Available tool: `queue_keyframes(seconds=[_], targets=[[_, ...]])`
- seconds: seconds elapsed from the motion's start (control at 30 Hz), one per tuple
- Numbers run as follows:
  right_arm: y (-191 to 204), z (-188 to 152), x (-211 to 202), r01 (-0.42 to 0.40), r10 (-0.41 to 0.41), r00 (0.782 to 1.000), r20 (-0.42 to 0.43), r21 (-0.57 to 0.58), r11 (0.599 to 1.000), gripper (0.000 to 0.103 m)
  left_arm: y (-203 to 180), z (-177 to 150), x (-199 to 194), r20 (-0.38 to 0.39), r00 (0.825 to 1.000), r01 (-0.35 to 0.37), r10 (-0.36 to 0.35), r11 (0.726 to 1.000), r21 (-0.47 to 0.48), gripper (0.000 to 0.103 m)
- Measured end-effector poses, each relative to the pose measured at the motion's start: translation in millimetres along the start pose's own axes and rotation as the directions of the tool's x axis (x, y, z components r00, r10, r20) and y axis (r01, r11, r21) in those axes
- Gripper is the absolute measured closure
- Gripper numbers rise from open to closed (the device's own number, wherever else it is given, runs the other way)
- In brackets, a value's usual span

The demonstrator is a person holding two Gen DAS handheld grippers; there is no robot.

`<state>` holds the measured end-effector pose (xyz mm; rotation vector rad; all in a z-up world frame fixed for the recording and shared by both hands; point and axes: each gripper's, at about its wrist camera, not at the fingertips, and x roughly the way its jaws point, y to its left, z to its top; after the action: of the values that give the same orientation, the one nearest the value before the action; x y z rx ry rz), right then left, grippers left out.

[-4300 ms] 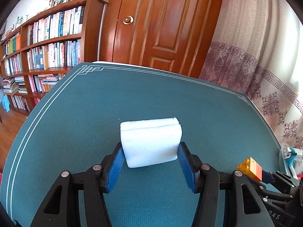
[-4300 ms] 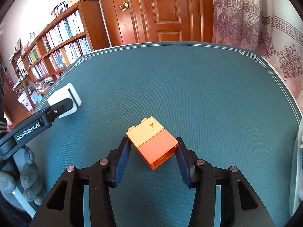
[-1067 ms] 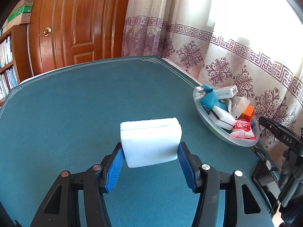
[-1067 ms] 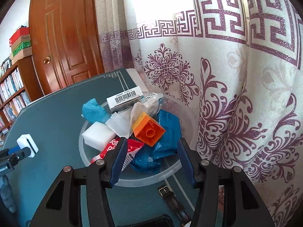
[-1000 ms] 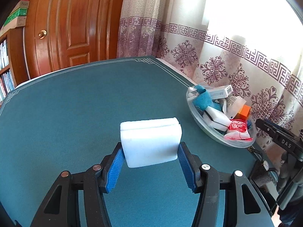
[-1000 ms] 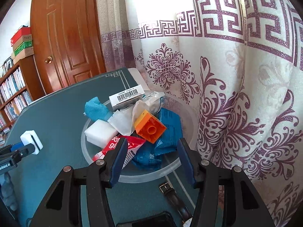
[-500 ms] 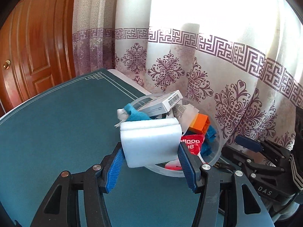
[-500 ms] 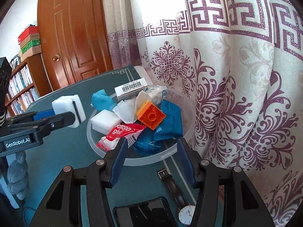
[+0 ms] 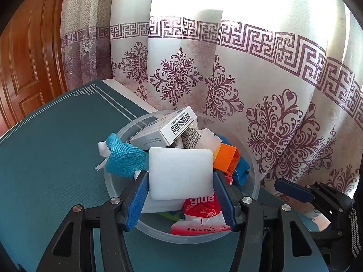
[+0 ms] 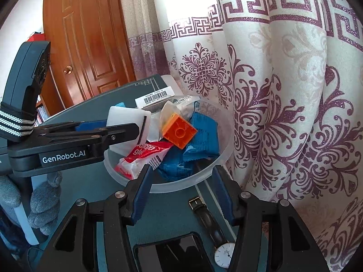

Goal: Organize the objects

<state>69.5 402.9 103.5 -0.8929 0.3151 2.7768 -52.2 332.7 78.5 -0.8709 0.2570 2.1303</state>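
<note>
**Fingers over a crowded bowl**

The left gripper's (image 9: 181,195) fingers (image 9: 138,198) clamp the white sponge (image 9: 181,173) above the bowl (image 9: 251,158). The right gripper (image 10: 181,192), empty and parted, waits at the bowl's near rim. Let go on that heap, the sponge may roll onto the bench (image 9: 45,158).

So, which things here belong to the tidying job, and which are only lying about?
Job:
- white foam sponge, in left gripper
- clear plastic bowl
- orange toy brick, in bowl

Lying about:
- black-strap wristwatch
- black phone
- patterned curtain
</note>
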Motion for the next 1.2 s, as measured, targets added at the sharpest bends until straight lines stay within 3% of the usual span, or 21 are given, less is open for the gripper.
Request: queue_keyframes(seconds=[0.37,0.53,0.7,0.93,1.2], targets=[[0,0,1,0.001,-0.001,1.000,0.001,0.004,1.000,0.047,10,-4,-12,0.036,0.999,-0.003,0.005,0.999,-0.055,0.017],[1,2,2,-0.001,0.001,1.000,0.004,0.005,1.000,0.047,23,-1,-18,0.060,0.996,-0.063,0.069,0.993,-0.101,0.014],[4,0,2,-0.003,0.003,1.000,0.001,-0.002,1.000,0.047,34,4,-1,0.008,0.986,-0.164,0.166,0.977,-0.139,0.014],[2,-2,4,0.002,-0.002,1.000,-0.006,0.010,1.000,0.047,30,2,6,0.018,0.985,-0.170,0.173,0.978,-0.117,0.010],[4,-2,1,-0.001,0.001,1.000,-0.004,0.013,1.000,0.047,29,-1,-12,0.031,0.986,-0.159,0.164,0.980,-0.122,0.008]])
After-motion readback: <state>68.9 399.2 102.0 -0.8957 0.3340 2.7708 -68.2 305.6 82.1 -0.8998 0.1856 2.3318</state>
